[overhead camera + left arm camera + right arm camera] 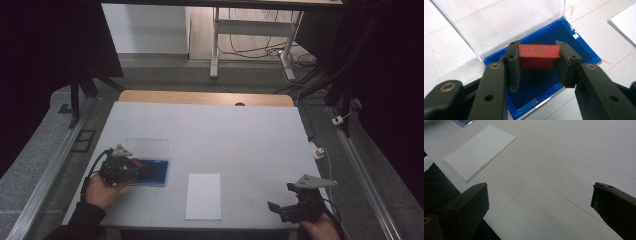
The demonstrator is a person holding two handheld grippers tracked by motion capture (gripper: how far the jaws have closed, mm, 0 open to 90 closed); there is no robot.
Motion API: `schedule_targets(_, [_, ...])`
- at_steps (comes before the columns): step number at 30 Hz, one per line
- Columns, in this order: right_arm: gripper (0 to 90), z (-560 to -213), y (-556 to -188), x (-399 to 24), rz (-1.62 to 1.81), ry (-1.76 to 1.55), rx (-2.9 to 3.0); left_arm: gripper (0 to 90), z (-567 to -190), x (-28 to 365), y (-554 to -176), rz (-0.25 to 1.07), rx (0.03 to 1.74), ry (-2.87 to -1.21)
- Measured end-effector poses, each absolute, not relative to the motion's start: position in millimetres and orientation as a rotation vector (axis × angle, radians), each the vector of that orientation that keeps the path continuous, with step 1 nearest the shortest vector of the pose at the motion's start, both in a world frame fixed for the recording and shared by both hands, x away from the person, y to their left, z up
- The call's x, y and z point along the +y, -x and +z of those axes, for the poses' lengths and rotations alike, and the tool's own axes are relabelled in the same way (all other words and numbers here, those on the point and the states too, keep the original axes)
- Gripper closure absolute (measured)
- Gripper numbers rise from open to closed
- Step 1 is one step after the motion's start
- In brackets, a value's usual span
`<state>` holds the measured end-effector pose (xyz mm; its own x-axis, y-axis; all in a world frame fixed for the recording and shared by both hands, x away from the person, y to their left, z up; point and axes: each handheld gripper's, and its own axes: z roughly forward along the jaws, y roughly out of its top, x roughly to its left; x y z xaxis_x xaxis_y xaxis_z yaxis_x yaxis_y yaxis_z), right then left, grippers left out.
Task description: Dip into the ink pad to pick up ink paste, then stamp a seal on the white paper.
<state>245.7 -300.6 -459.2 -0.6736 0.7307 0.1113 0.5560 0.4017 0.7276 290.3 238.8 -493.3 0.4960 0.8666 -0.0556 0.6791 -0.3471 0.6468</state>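
Note:
In the left gripper view a red block [538, 55] with a gold mark on its top face sits clamped between the two black pads of my left gripper [539, 65], just above the dark blue lining of an open blue case [584, 52]. The case's clear lid [499, 22] stands open behind it. From the high view the left gripper [134, 170] hangs over the blue case [156, 175] at the table's left. My right gripper [274, 206] rests near the front right edge, jaws spread wide with nothing between them [539, 202].
A white stack of paper [203, 196] lies flat between the two hands, and its corner shows in the right gripper view [479, 150]. The table [235, 135] is covered in white. A wooden strip runs along its far edge.

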Motion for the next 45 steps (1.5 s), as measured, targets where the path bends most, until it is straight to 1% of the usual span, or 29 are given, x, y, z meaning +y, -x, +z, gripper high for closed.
schedule_targets(19, [1.4, -459.1, -245.4, -301.0, 1.137, -1.134, 2.431, 58.5, -472.3, 234.7, -278.1, 0.443, 1.223, -2.059])
schedule_targets(31, [1.4, -459.3, -245.3, -301.2, 1.136, -1.132, 2.431, 58.5, -461.3, 229.4, -272.3, 0.382, 1.177, -2.006])
schedule_targets(38, [1.4, -459.0, -245.8, -301.3, 1.142, -1.137, 2.427, 58.4, -457.5, 223.0, -269.9, 0.378, 1.174, -2.018])
schedule_targets(45, [1.4, -458.9, -245.3, -301.8, 1.147, -1.143, 2.424, 58.4, -453.6, 211.1, -268.7, 0.364, 1.127, -2.051])
